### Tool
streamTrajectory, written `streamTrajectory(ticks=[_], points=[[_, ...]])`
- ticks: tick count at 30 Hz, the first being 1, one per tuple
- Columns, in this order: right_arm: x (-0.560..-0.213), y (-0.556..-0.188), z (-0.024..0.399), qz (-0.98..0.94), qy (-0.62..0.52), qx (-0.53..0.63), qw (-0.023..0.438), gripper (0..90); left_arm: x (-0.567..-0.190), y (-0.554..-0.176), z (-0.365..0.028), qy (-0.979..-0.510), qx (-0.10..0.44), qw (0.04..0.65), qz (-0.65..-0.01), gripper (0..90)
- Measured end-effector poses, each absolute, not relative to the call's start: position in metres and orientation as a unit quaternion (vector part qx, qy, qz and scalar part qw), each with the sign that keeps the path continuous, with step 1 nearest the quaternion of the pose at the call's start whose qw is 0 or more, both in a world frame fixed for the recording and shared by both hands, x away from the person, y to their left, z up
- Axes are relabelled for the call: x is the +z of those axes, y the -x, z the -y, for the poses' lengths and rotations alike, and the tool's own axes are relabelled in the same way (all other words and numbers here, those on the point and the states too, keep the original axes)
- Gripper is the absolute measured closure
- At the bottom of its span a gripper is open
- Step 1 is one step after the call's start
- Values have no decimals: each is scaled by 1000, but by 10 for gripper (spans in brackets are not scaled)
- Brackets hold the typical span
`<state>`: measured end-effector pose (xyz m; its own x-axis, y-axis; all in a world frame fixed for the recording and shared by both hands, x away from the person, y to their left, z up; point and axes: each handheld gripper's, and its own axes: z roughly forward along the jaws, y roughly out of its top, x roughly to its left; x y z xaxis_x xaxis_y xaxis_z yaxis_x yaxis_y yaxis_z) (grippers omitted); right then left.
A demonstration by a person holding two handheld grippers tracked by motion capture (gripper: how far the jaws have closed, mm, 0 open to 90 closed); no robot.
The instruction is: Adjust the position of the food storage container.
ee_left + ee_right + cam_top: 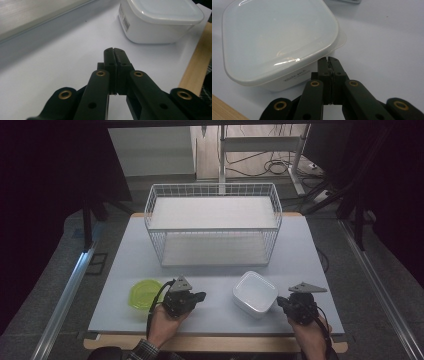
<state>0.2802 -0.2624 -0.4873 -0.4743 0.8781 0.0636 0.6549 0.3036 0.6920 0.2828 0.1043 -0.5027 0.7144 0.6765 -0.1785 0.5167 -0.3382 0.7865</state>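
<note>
A white lidded container point(255, 293) sits on the white table top near its front right. A round yellow-green lid point(145, 293) lies flat at the front left. My left gripper point(202, 296) is between the two, pointing right toward the container, jaws shut and empty. In the left gripper view its tips point(114, 50) are a short way from the container point(160, 21). My right gripper point(280, 301) is just right of the container, pointing left at it, jaws shut. In the right gripper view its tips point(328, 60) sit right beside the container's wall point(294, 78), under the lid's rim.
A white wire basket rack point(213, 222) with a shelf stands at the middle back of the table point(310, 255). The table's wooden front edge point(215, 343) runs just below my hands. Cables and a metal frame lie on the floor behind.
</note>
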Motion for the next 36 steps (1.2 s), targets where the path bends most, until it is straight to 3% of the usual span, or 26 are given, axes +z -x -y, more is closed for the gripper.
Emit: streamTrajectory(ticks=[18, 36], points=[[-492, -344, 228, -817, -439, 348, 135, 887, -512, -331, -65, -823, 108, 392, -397, 895], [-494, -324, 173, -848, -382, 352, 109, 896, -516, -295, -108, -806, 106, 383, -438, 897]])
